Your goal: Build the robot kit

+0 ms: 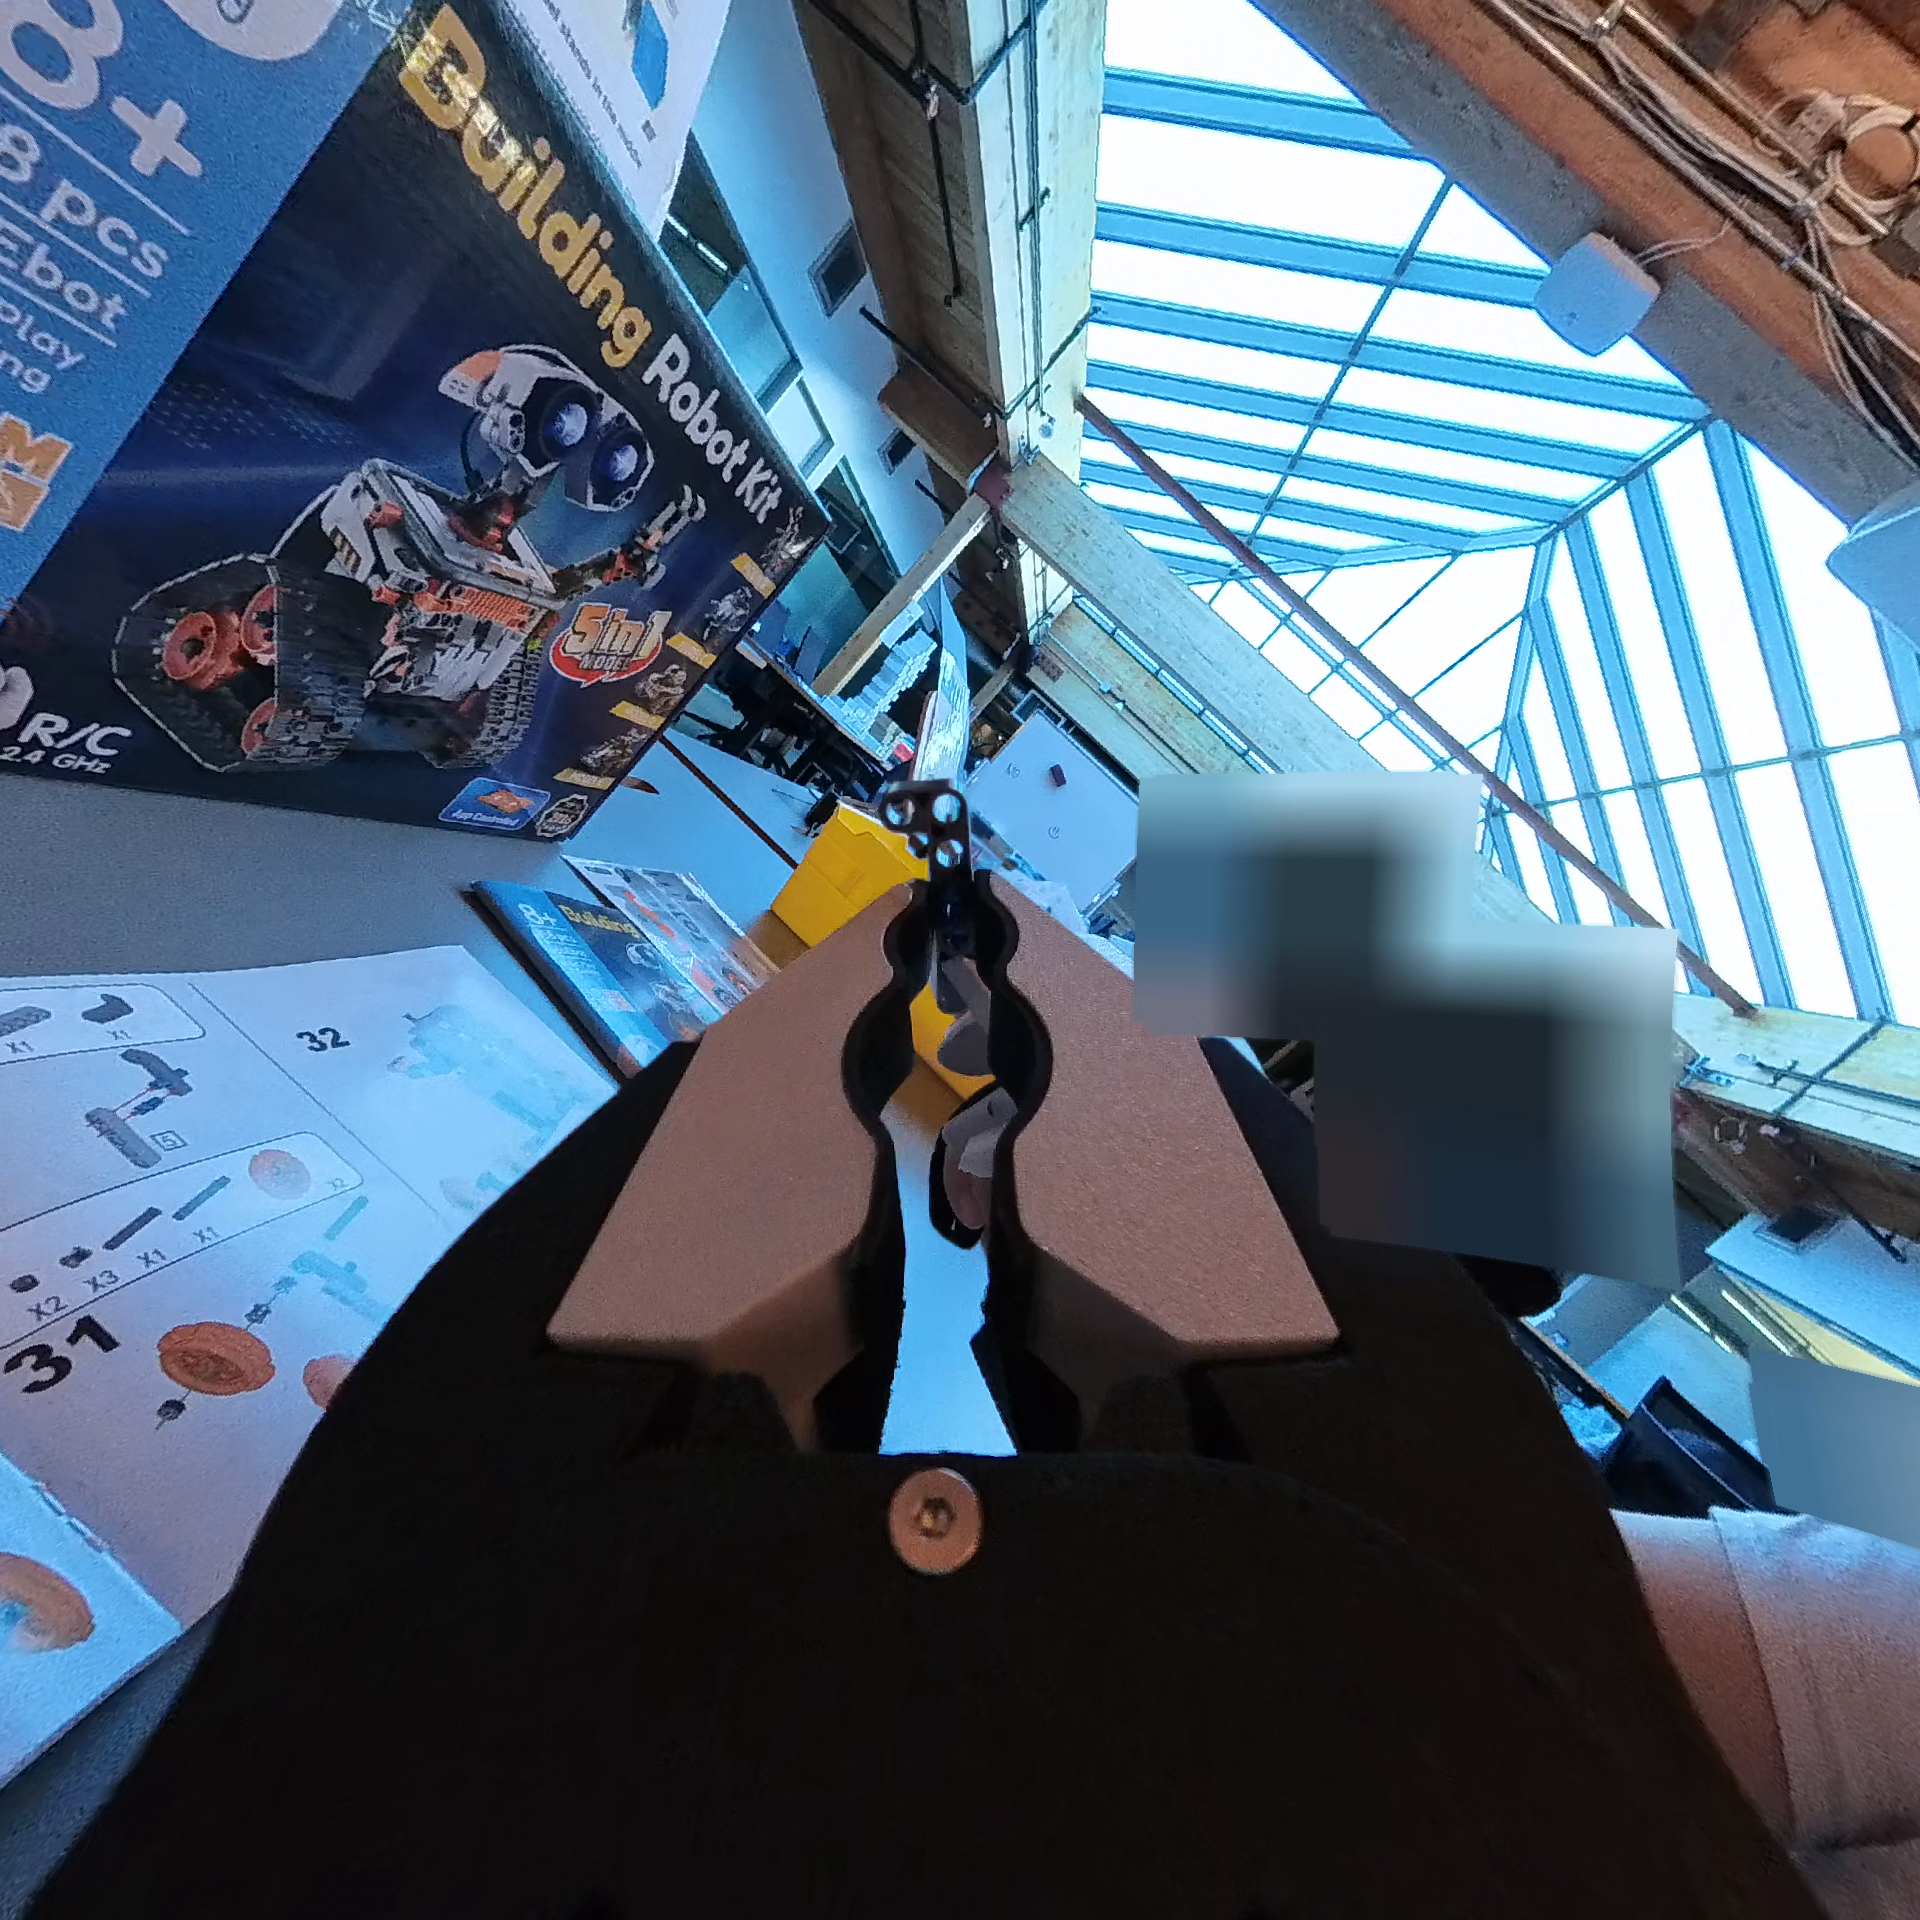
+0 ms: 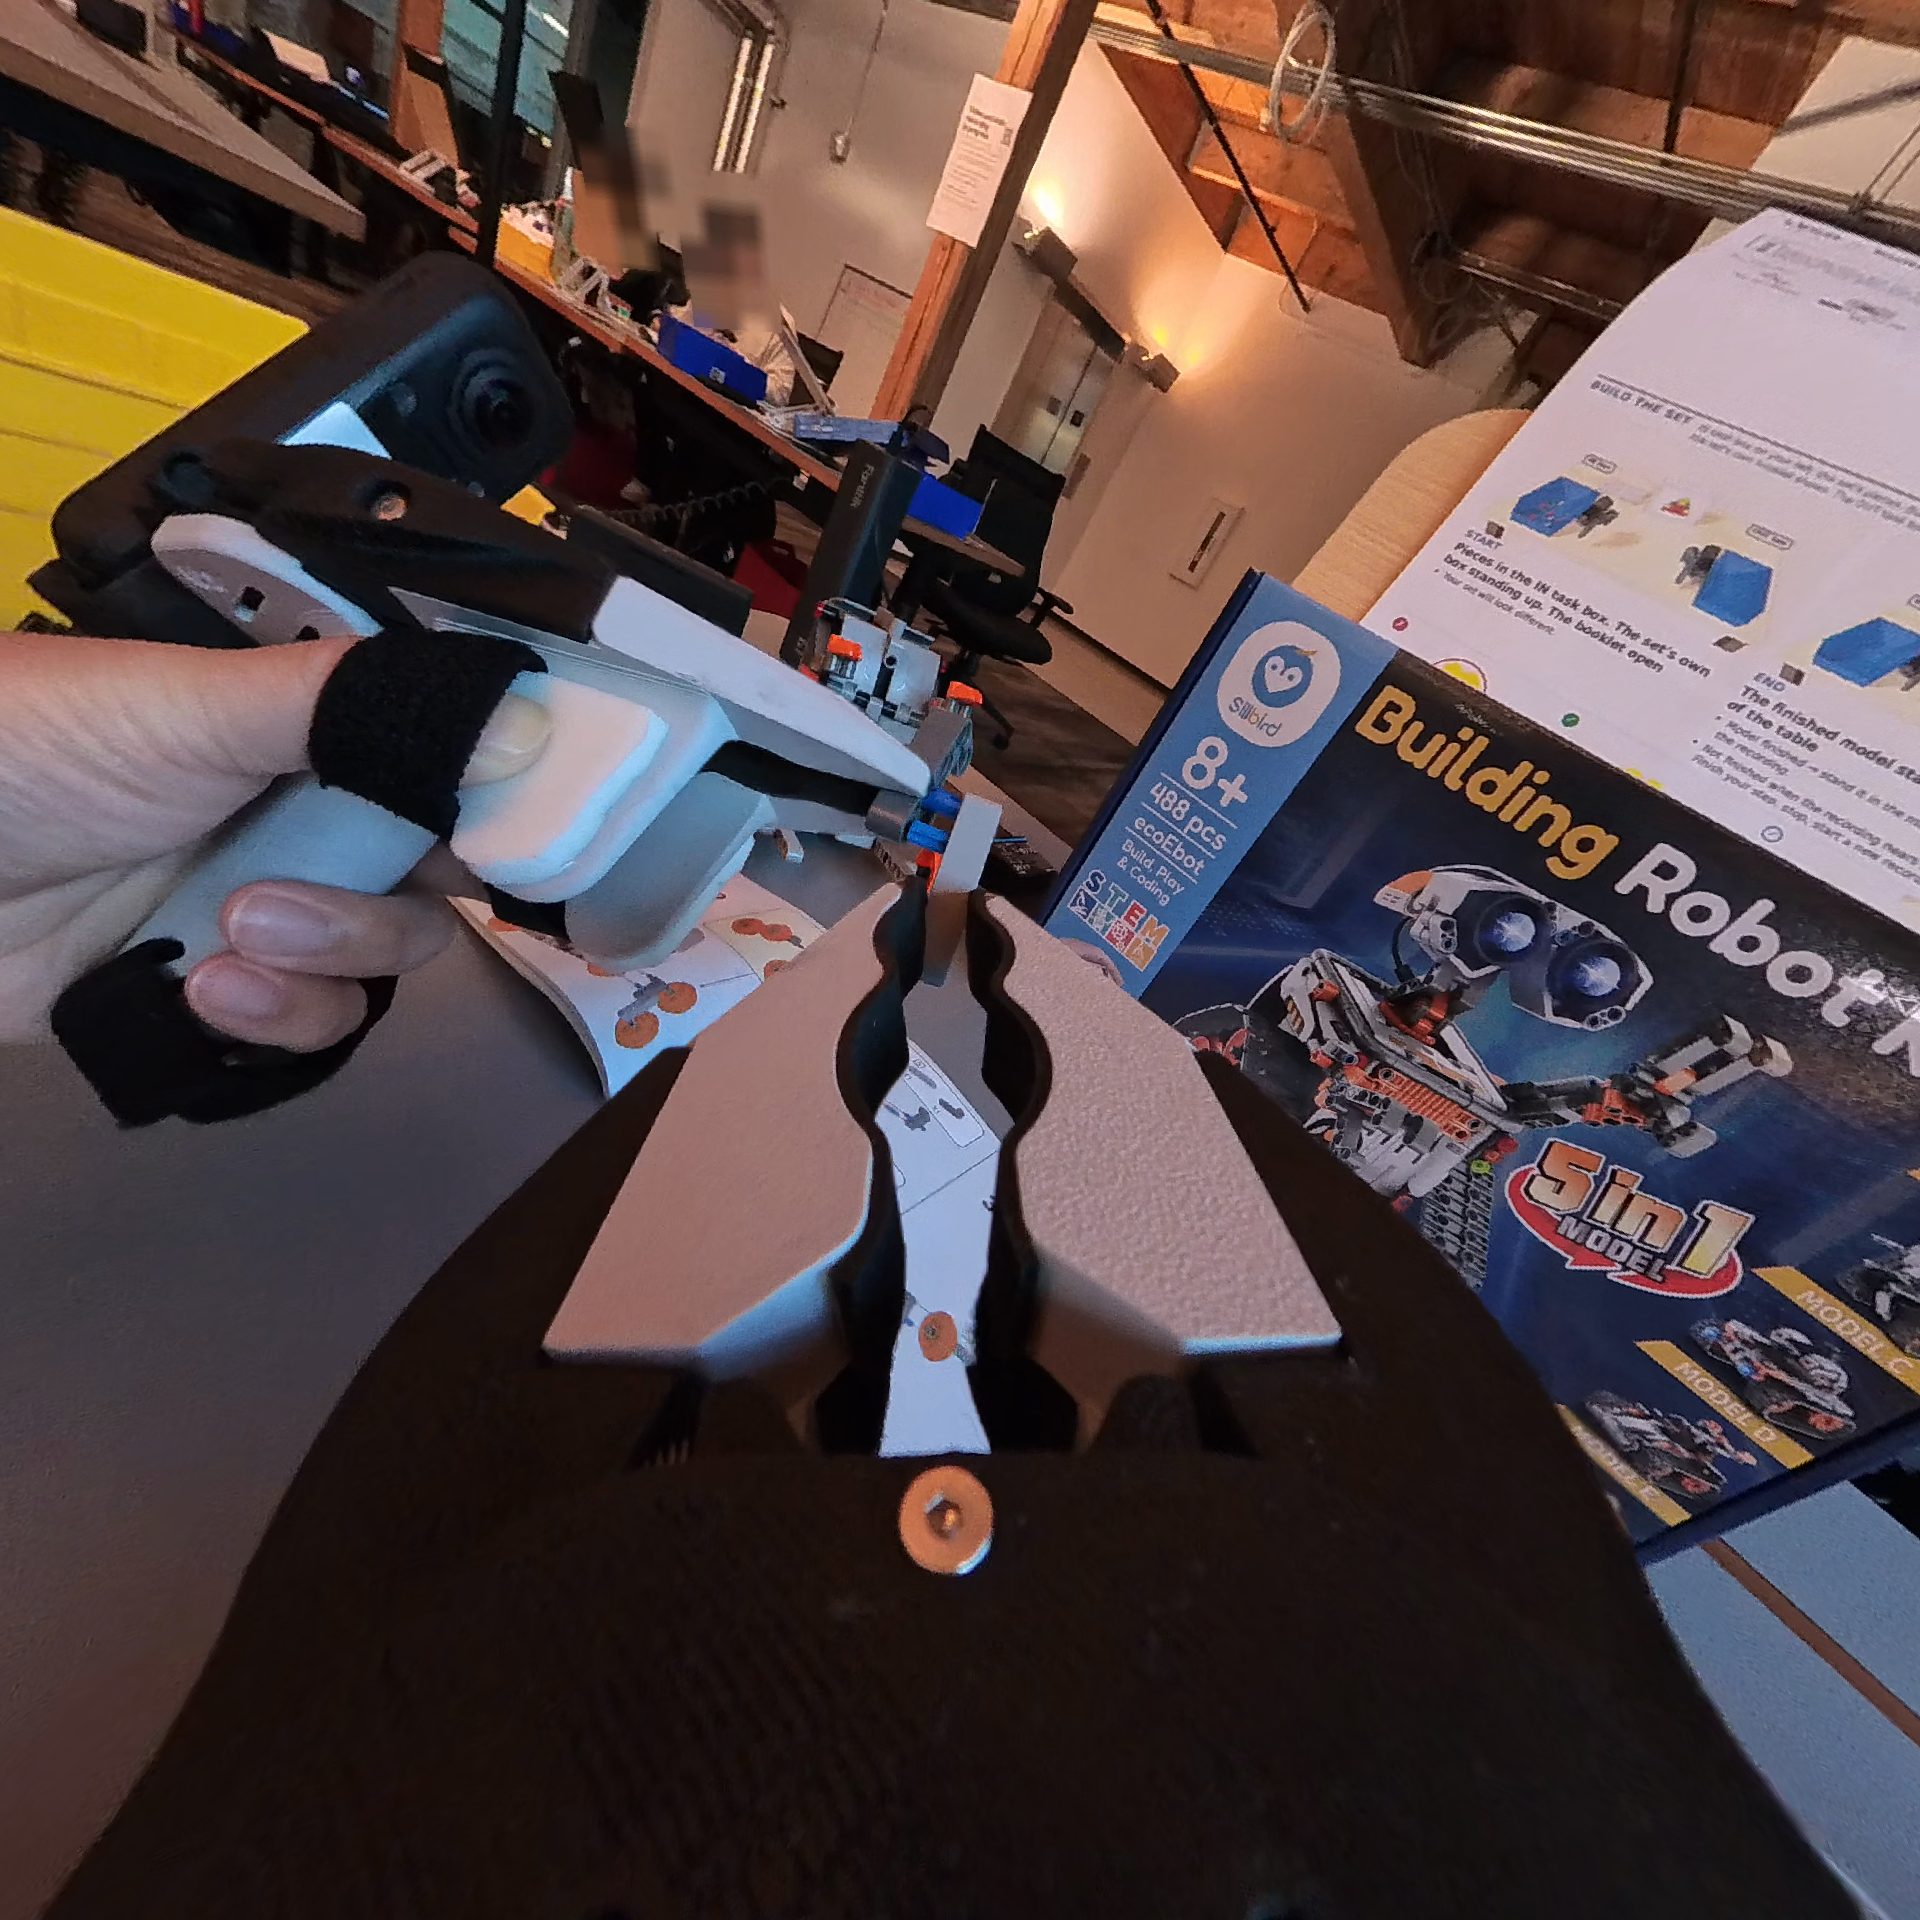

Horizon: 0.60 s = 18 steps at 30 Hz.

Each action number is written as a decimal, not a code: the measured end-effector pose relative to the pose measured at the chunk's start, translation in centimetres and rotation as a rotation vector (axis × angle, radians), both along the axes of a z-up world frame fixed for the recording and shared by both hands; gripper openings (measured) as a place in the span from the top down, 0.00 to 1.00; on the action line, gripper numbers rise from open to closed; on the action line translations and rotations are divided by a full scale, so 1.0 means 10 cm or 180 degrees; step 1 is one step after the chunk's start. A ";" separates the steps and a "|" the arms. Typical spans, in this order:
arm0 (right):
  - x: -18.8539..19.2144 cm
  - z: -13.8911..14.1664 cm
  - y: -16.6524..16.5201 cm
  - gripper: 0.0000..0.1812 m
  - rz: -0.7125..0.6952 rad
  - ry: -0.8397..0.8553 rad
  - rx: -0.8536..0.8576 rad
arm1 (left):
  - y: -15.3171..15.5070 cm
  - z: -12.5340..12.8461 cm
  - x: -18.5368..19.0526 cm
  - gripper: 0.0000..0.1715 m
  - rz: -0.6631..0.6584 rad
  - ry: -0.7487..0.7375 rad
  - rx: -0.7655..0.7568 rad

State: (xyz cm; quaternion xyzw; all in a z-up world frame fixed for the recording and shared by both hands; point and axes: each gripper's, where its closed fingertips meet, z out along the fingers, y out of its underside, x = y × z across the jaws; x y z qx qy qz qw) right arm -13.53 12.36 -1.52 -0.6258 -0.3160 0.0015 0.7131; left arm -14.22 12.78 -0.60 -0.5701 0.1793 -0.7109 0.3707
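Note:
My left gripper (image 1: 940, 896) is shut on a small dark beam with round holes (image 1: 928, 819) and tilts up toward the skylight. In the right wrist view a hand (image 2: 156, 790) holds that left gripper (image 2: 902, 792), and the grey beam (image 2: 899, 808) in its tips has blue pins (image 2: 940, 816) sticking out. My right gripper (image 2: 940, 920) is shut on a small white block (image 2: 964, 857). The block stands upright against the blue pins. Both pieces are held above the grey table (image 2: 208, 1247).
The robot kit box (image 2: 1507, 1039) stands on the right and also shows in the left wrist view (image 1: 416, 468). An open instruction booklet (image 1: 208, 1195) lies on the table. A partly built model with orange parts (image 2: 883, 665), a yellow bin (image 1: 842, 873) and a printed sheet (image 2: 1714, 623) are nearby.

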 end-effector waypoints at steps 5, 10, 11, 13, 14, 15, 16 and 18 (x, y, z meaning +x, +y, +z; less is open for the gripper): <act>0.01 0.01 -0.04 0.97 0.0170 0.0052 0.0012 | -0.01 -0.03 0.01 0.97 -0.0067 0.0088 -0.0009; 0.01 -0.07 -0.02 0.97 0.0253 0.0024 -0.0118 | -0.01 -0.10 0.02 0.97 -0.0040 0.0375 0.0162; 0.01 -0.08 -0.02 0.97 0.0302 0.0069 -0.0167 | -0.01 -0.11 0.01 0.97 -0.0065 0.0409 0.0172; 0.00 -0.10 -0.03 0.97 0.0456 0.0203 -0.0311 | -0.02 -0.12 0.01 0.97 -0.0171 0.0397 0.0105; 0.01 -0.10 -0.03 0.97 0.0537 0.0260 -0.0376 | -0.03 -0.13 0.01 0.97 -0.0219 0.0407 0.0088; 0.01 -0.11 -0.04 0.97 0.0614 0.0290 -0.0397 | -0.04 -0.13 0.01 0.97 -0.0266 0.0417 0.0087; 0.01 -0.12 -0.05 0.97 0.0675 0.0299 -0.0434 | -0.04 -0.14 0.01 0.97 -0.0305 0.0443 0.0081; 0.02 -0.17 -0.05 0.97 0.0706 0.0244 -0.0495 | -0.04 -0.19 0.01 0.97 -0.0321 0.0541 0.0095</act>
